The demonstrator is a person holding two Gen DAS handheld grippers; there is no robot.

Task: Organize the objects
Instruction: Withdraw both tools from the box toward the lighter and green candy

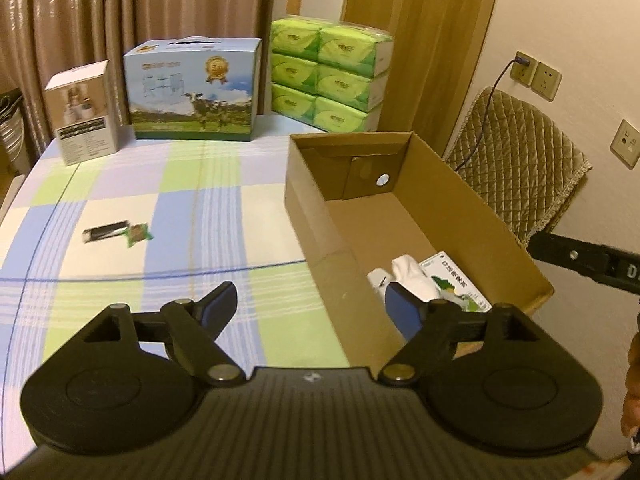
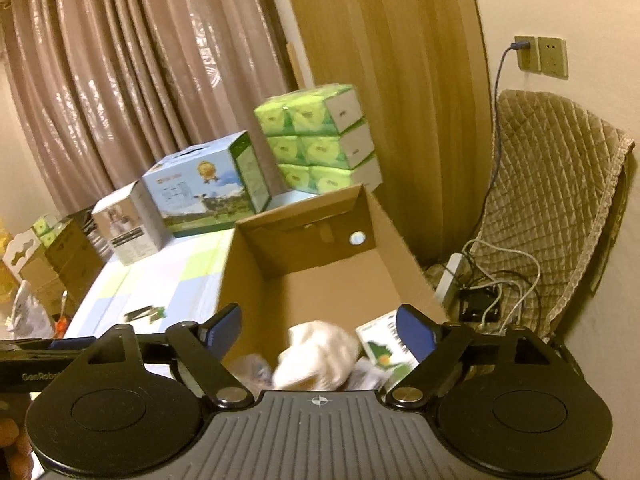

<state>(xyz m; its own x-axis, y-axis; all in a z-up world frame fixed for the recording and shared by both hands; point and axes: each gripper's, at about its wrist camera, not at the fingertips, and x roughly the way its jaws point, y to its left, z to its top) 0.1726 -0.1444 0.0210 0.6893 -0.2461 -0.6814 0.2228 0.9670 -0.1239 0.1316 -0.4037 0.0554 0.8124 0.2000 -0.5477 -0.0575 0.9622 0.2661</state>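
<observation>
An open cardboard box point(image 1: 460, 204) stands on the right of the checkered table point(image 1: 140, 208). Inside lie a white sock point(image 1: 408, 276) and a green-and-white packet point(image 1: 460, 284). A black bar point(image 1: 106, 232) and a small green packet point(image 1: 139, 234) lie on the table at the left. My left gripper point(image 1: 310, 308) is open and empty, straddling the box's near left wall. My right gripper point(image 2: 318, 330) is open and empty above the box point(image 2: 320, 264), over the white sock point(image 2: 316, 354) and the green-and-white packet point(image 2: 384, 350). The black bar and green packet point(image 2: 148, 313) also show there.
A blue milk carton box point(image 1: 192, 92), a small white box point(image 1: 82, 116) and stacked green tissue packs point(image 1: 328, 76) stand at the table's far edge. A padded chair point(image 1: 516, 168) with cables point(image 2: 492, 280) is right of the box. The right gripper's body point(image 1: 584, 260) shows at the right.
</observation>
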